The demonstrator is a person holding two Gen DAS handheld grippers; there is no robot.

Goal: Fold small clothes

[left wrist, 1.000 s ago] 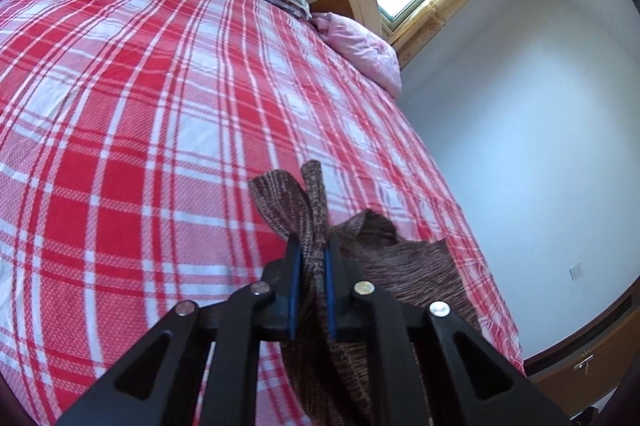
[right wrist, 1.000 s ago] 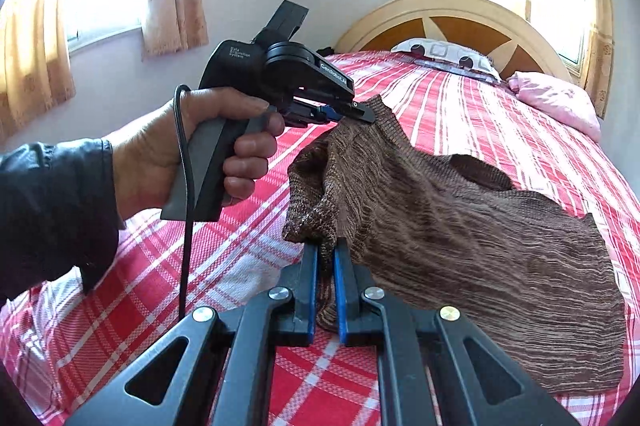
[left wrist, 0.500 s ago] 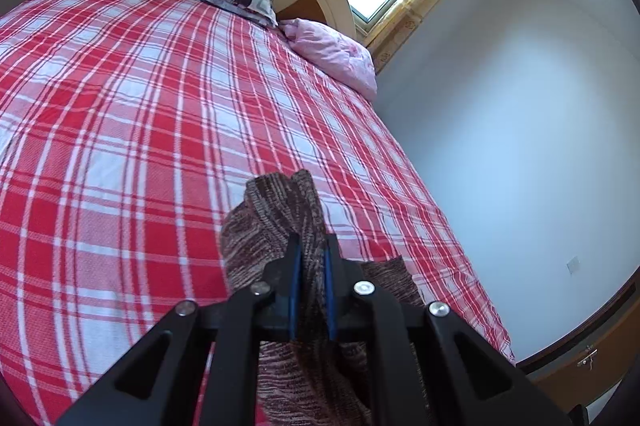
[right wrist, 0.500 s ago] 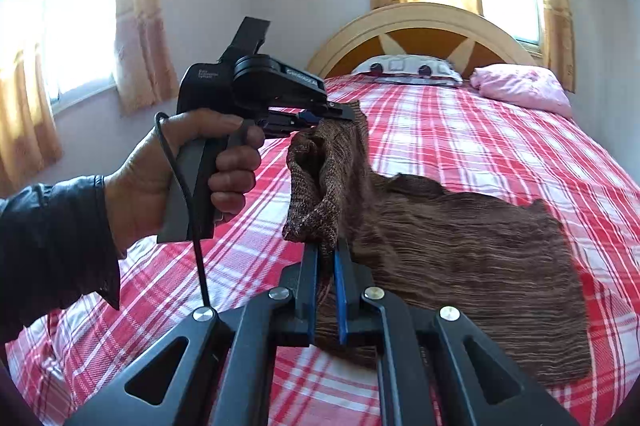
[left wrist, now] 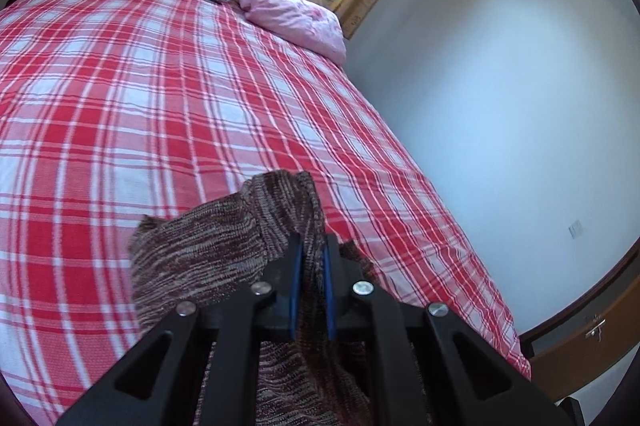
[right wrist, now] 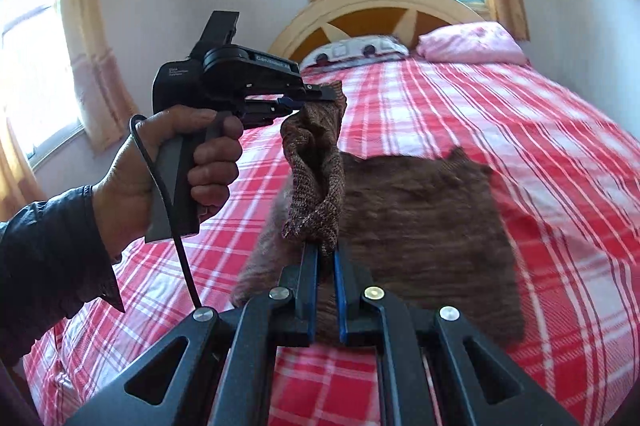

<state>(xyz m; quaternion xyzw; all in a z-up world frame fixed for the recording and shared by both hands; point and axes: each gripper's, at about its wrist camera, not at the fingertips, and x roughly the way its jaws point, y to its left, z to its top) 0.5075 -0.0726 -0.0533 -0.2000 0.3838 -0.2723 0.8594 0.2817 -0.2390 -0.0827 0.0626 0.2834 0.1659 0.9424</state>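
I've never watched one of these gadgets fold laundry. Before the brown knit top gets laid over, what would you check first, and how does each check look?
1. Left gripper fingers pinch the brown knit top: ok.
2. Right gripper fingers pinch the same lifted edge: ok.
3. The other half lies flat on the plaid bedspread: ok.
4. Landing spot on the lying half is free of other things: ok.
5. Lifted edge straight between the two grippers: not ok, it hangs bunched.
6. Corners will line up after folding: cannot tell.
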